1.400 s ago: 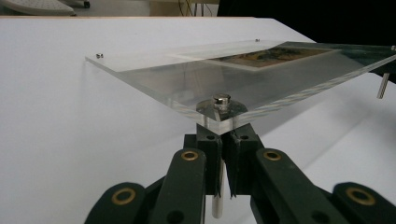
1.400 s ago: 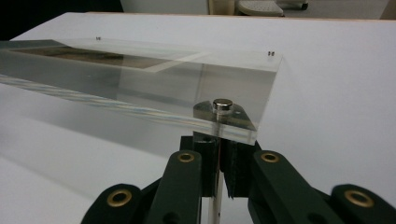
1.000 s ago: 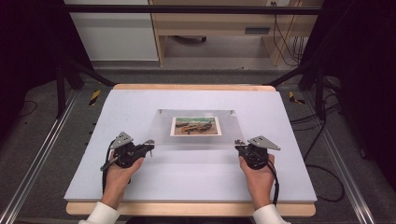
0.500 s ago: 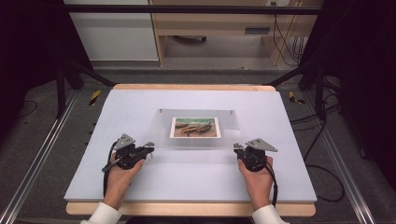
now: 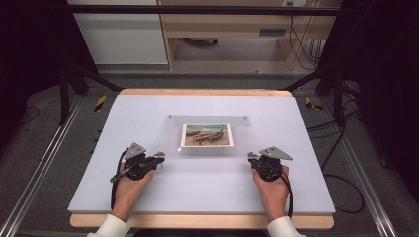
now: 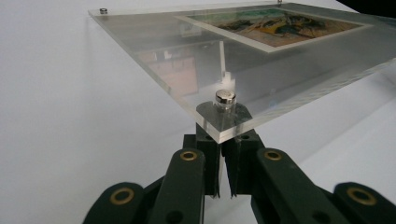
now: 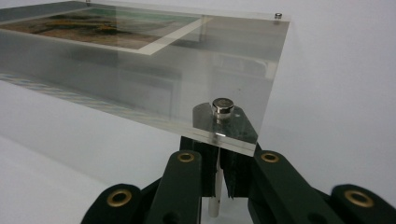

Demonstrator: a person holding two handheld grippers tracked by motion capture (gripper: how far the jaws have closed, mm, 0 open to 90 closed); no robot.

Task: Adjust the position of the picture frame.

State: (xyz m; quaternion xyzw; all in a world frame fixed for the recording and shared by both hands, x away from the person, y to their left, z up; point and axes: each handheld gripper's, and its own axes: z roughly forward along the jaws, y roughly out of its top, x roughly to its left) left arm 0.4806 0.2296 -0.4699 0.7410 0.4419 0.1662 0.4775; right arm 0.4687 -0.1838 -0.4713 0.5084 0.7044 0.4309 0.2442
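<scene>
Clear acrylic frame (image 5: pixel 210 137) gripped at both near corners, mid-table (image 5: pixel 306 187).

Left gripper (image 5: pixel 157 157) clenched on the post under the frame's near-left corner stud (image 6: pixel 225 97); right gripper (image 5: pixel 253 157) clenched likewise under the near-right stud (image 7: pixel 222 106). Compared with a second ago: near edge of the frame lifted off the white table, hands drawn slightly toward the table's near edge, printed picture (image 5: pixel 207 135) unmoved within the frame.

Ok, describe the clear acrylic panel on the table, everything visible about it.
The acrylic panel is a clear, thick rectangular sheet with polished edges and a small silver stud at each corner. Through it shows a printed picture with a pale border. It lies near the middle of the white table, its near edge lifted. The left gripper and right gripper are at its two near corners, jaws closed beneath the studs.
</scene>
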